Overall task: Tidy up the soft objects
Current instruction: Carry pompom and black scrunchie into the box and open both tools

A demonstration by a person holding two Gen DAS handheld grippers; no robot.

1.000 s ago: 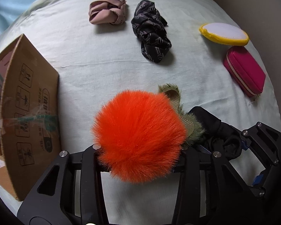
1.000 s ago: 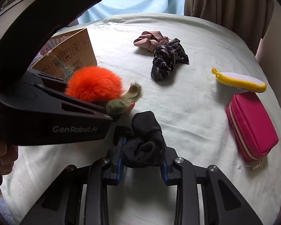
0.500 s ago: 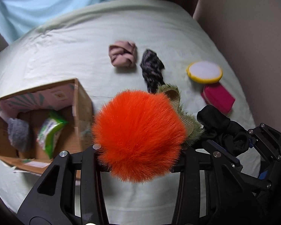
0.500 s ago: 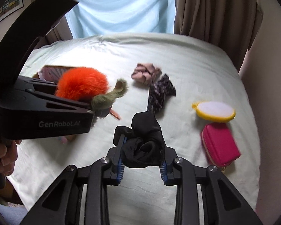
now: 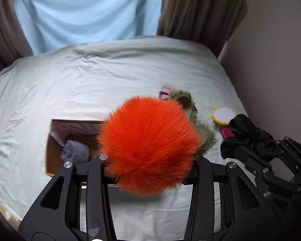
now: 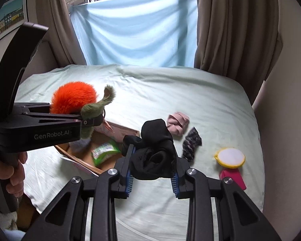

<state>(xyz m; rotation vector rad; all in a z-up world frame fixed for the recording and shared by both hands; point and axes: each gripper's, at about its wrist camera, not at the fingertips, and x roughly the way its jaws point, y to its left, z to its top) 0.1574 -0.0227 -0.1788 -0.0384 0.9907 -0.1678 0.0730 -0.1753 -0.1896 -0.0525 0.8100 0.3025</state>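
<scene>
A bed (image 6: 190, 92) covered by a pale green sheet is shown. On it are laid an open cardboard box (image 6: 102, 140), a pink scrunchie (image 6: 177, 124), a dark patterned scrunchie (image 6: 190, 144), a round yellow-rimmed white pad (image 6: 230, 157) and a magenta pouch (image 6: 233, 178).

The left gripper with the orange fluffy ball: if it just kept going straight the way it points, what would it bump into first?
Probably the cardboard box. The left gripper, shut on the orange pom-pom, seems to hang above the box's open top and aims down toward it; beyond lies the pale green bedsheet. Depth is hard to judge.
</scene>
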